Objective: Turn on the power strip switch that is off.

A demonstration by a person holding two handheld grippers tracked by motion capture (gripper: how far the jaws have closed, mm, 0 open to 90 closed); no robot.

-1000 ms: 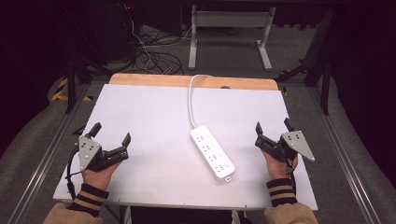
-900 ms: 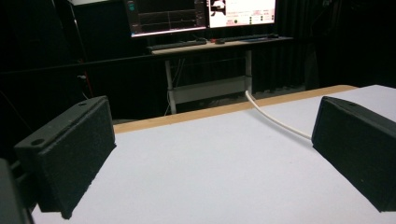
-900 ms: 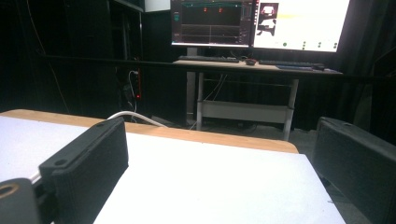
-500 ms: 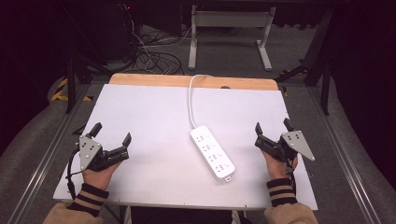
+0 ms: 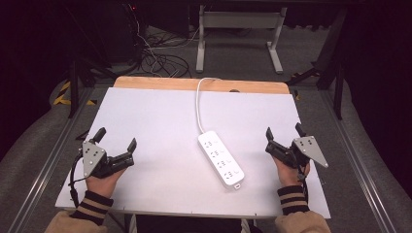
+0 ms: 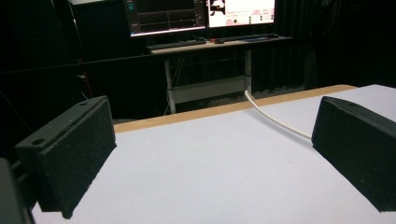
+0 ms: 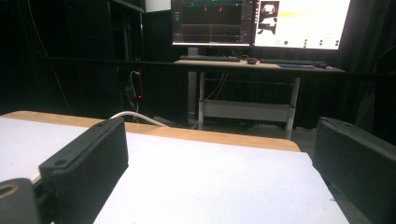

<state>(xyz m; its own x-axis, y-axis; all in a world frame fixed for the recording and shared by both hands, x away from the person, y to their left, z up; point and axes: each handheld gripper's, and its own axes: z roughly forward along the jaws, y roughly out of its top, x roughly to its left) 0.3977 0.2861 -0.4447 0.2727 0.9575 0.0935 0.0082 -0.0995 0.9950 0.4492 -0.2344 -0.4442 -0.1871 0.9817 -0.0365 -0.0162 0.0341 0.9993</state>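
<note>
left gripper (image 5: 115, 141): near left of the white tabletop (image 5: 160, 126), fingers wide apart, holding nothing | right gripper (image 5: 283, 134): near right, fingers also spread, empty | power strip (image 5: 220, 158): lies flat between them, near centre, touching neither | its white cable (image 5: 198, 104): runs to the far edge

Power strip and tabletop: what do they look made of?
Power strip: seemingly white moulded plastic, smooth, rounded corners, with a rubbery-looking white cord. Tabletop: matte white surface, likely laminate; the bare far edge looks like wood.
</note>
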